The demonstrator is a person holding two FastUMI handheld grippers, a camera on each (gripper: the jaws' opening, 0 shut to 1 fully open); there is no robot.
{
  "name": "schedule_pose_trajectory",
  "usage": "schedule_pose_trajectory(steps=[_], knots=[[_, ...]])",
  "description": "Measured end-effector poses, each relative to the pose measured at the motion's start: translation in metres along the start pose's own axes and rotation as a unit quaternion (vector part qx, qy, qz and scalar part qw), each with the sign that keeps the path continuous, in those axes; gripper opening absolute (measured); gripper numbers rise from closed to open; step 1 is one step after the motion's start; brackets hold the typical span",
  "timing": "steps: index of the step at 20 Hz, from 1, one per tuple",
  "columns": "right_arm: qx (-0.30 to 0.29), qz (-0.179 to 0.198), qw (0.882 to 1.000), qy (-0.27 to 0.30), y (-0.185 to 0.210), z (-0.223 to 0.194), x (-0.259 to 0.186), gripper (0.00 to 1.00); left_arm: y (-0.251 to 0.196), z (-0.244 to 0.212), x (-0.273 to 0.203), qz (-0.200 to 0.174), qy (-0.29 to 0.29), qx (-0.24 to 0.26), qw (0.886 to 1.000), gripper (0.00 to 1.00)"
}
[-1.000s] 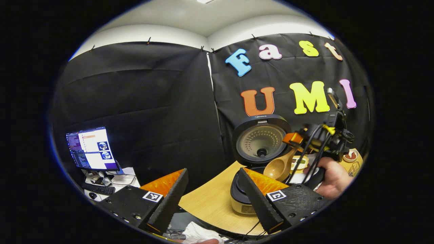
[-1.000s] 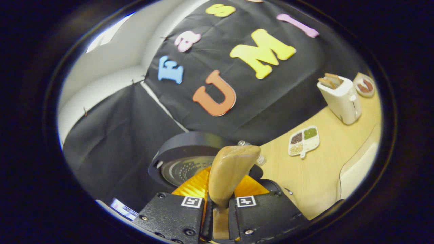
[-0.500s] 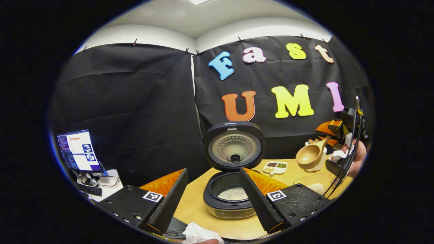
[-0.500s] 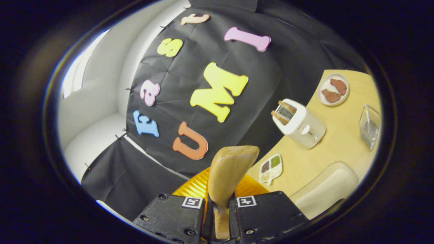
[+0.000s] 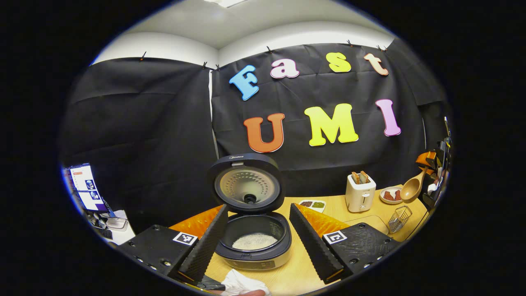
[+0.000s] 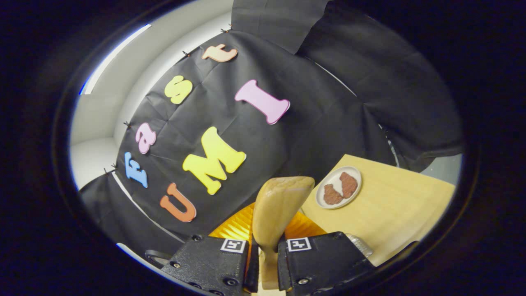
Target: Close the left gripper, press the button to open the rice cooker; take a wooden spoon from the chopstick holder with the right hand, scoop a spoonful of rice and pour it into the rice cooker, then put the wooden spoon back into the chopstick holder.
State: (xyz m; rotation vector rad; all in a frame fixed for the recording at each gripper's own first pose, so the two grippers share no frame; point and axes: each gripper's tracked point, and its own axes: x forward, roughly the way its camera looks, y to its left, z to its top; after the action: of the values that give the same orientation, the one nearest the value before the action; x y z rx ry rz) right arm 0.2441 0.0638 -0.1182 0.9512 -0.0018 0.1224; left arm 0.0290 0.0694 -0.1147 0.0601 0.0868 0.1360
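Left gripper view: left gripper (image 5: 257, 234) released, jaws wide apart, nothing held, framing the rice cooker (image 5: 254, 246). Cooker on the table (image 5: 361, 216), lid (image 5: 246, 184) tipped up and back, dark inner pot w/ a pale bed of rice (image 5: 254, 241) at bottom. Right of cooker: divided grain dish (image 5: 312, 204), then toaster (image 5: 360, 192) w/ two slices, then plate (image 5: 390, 194) of reddish pieces; wire chopstick holder (image 5: 399, 219) in front of plate, near table edge. Wooden spoon (image 5: 412, 188) aloft, well right of cooker, above and just right of the holder, bowl low, handle rising to the right gripper (image 5: 431, 162) at the edge. Right gripper view: right gripper (image 6: 266, 257) clenched on spoon handle, both fingers pressing; spoon (image 6: 279, 213) pale wood, smooth, deep rounded bowl, back of bowl facing cam, contents not visible. Plate (image 6: 339, 187) beyond spoon tip; metal rim at lower right, prob. the holder. Step in hand, judged: return spoon to holder. To do well: swing spoon upright, line up over holder's open top, lower straight, let go only once it's seated; holder looks light, a side knock could tip it.
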Motion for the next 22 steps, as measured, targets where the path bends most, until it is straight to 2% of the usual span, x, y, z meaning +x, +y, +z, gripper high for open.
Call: schedule_pose_trajectory(steps=[3, 6, 12, 17, 21, 22], knots=[[-0.049, -0.031, 0.998, 0.002, -0.045, -0.008, 0.016, 0.23, -0.013, 0.002, 0.003, -0.004, 0.001, 0.007, 1.000, 0.95], [-0.085, -0.048, 0.995, 0.015, -0.071, -0.022, 0.029, 0.23, -0.022, 0.006, 0.006, -0.005, -0.002, 0.022, 1.000, 0.95], [-0.158, -0.060, 0.985, 0.031, -0.090, -0.050, 0.057, 0.23, -0.032, 0.006, 0.011, -0.007, -0.002, 0.033, 0.999, 0.95], [-0.224, -0.066, 0.971, 0.047, -0.100, -0.073, 0.064, 0.23, -0.032, 0.000, 0.014, -0.005, 0.005, 0.035, 0.999, 0.95], [-0.236, -0.085, 0.965, 0.071, -0.121, -0.098, 0.069, 0.23, -0.033, -0.005, 0.015, -0.007, 0.010, 0.035, 0.999, 0.95], [-0.234, -0.083, 0.967, 0.063, -0.121, -0.097, 0.068, 0.23, -0.032, -0.006, 0.015, -0.007, 0.010, 0.036, 0.999, 0.95]])
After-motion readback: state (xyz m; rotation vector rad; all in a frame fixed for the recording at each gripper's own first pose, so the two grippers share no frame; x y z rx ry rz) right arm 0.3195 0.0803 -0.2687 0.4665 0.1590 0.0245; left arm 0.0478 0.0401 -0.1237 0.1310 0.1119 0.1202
